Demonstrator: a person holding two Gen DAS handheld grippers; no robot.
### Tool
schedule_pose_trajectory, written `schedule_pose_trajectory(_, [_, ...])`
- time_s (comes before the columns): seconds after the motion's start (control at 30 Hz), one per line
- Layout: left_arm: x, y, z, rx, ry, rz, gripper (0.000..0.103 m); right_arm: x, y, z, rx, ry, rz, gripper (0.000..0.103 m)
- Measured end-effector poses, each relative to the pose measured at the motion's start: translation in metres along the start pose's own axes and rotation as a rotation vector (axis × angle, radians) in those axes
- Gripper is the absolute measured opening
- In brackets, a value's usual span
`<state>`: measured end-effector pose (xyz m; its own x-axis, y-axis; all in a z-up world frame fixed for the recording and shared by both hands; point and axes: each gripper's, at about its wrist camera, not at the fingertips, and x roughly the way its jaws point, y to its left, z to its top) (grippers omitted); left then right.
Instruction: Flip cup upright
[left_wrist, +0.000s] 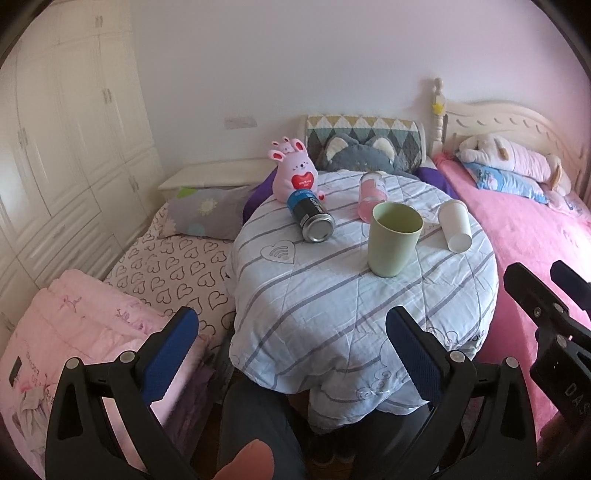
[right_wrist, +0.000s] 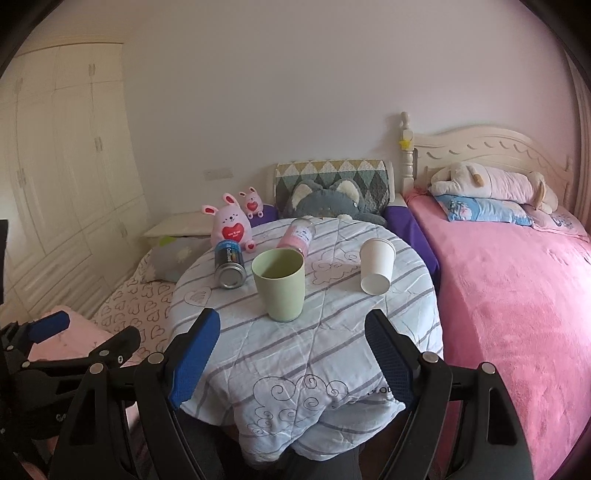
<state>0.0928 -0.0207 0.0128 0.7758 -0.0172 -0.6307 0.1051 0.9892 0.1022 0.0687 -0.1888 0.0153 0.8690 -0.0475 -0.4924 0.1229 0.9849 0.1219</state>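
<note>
A pale green cup (left_wrist: 393, 240) (right_wrist: 280, 283) stands upright, mouth up, on a round table under a striped quilt (left_wrist: 332, 314) (right_wrist: 295, 362). A white paper cup (left_wrist: 455, 225) (right_wrist: 376, 270) lies on its side to the green cup's right. My left gripper (left_wrist: 291, 347) is open and empty, held off the table's near edge. My right gripper (right_wrist: 293, 354) is open and empty, just short of the green cup. The right gripper's body shows at the right edge of the left wrist view (left_wrist: 546, 317).
A dark can (left_wrist: 311, 216) (right_wrist: 229, 266) and a pink bottle (left_wrist: 371, 195) (right_wrist: 297, 236) lie on their sides behind the cups. A pink plush rabbit (left_wrist: 293, 175) (right_wrist: 232, 226) sits at the back. A pink bed (right_wrist: 517, 295) lies to the right, a heart-print bed (left_wrist: 173, 266) to the left.
</note>
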Motion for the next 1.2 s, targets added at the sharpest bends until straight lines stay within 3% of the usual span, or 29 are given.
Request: schedule_pose_trajectory(1.2, [-0.0078,0.0083,0.0013,-0.011,-0.003,0.013,0.102,-0.0004,0.0033,-0.0020,0.002,0.031,0.026,0.082])
